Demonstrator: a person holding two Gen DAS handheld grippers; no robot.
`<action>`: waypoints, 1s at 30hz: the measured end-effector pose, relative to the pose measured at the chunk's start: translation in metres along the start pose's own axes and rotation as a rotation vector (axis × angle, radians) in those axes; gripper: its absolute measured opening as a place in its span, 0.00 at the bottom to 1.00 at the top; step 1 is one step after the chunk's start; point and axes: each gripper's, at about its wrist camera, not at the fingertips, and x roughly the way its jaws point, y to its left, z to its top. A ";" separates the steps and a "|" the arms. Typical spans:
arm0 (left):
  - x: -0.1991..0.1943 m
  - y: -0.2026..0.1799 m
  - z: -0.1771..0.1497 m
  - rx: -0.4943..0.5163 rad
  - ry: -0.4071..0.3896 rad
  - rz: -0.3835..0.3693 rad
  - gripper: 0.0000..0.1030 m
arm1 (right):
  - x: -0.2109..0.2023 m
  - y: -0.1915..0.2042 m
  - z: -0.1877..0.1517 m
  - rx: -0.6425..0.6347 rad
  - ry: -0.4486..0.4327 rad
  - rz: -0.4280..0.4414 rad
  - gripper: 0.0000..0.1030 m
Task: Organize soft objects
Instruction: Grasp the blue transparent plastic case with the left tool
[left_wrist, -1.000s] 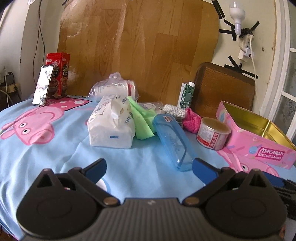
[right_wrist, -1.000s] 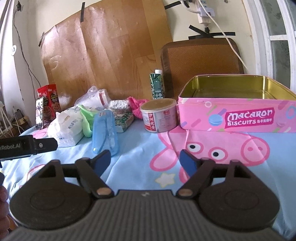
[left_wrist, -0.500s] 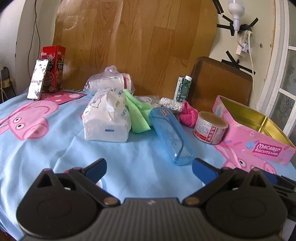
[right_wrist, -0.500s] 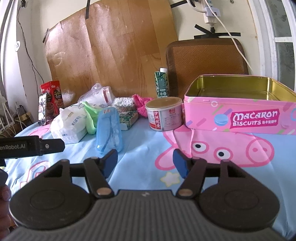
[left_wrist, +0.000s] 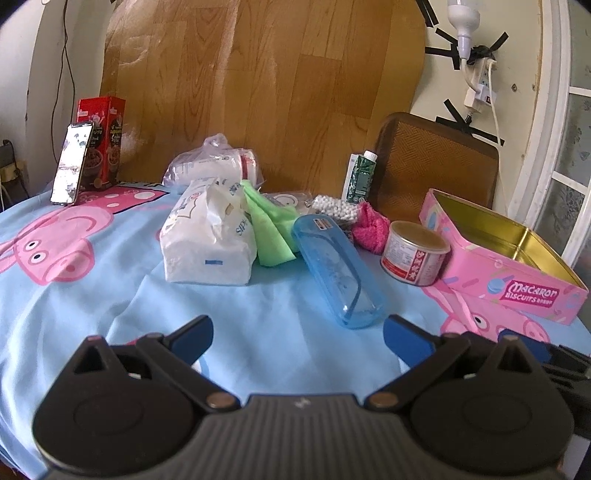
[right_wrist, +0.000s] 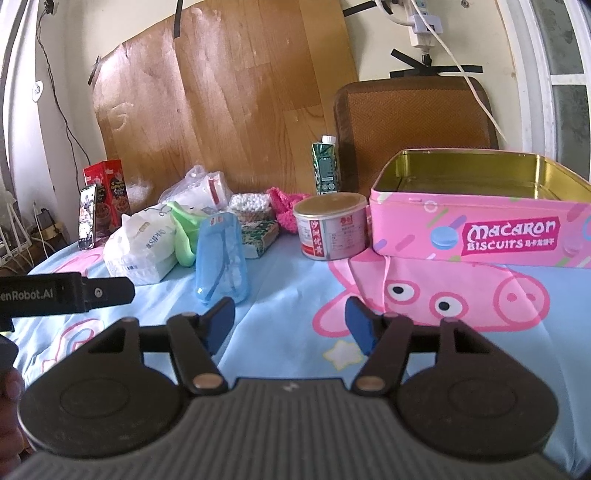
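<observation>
Left wrist view: left claw (left_wrist: 297, 334) open, empty above desk (left_wrist: 110, 295); right claw (right_wrist: 290, 323) likewise, tissue pack (left_wrist: 208, 240) ahead.

Blue cartoon-pig tablecloth (left_wrist: 110, 295) bears tissue pack (left_wrist: 208, 243), pink tin (left_wrist: 506, 266).

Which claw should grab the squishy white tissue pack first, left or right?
Probably the left claw. It is open and the white tissue pack lies ahead of it, slightly to its left. The right claw, also open, sits farther off, nearer the pink tin.
</observation>
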 end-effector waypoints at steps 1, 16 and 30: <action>0.000 0.000 0.000 0.001 0.000 0.002 0.99 | 0.000 0.000 0.000 0.000 -0.002 0.001 0.66; -0.001 0.000 -0.001 0.008 -0.008 -0.013 0.99 | -0.001 -0.002 0.000 0.011 -0.007 0.008 0.66; 0.002 0.033 0.023 -0.048 -0.019 -0.023 0.99 | 0.022 0.005 0.015 -0.008 0.065 0.139 0.67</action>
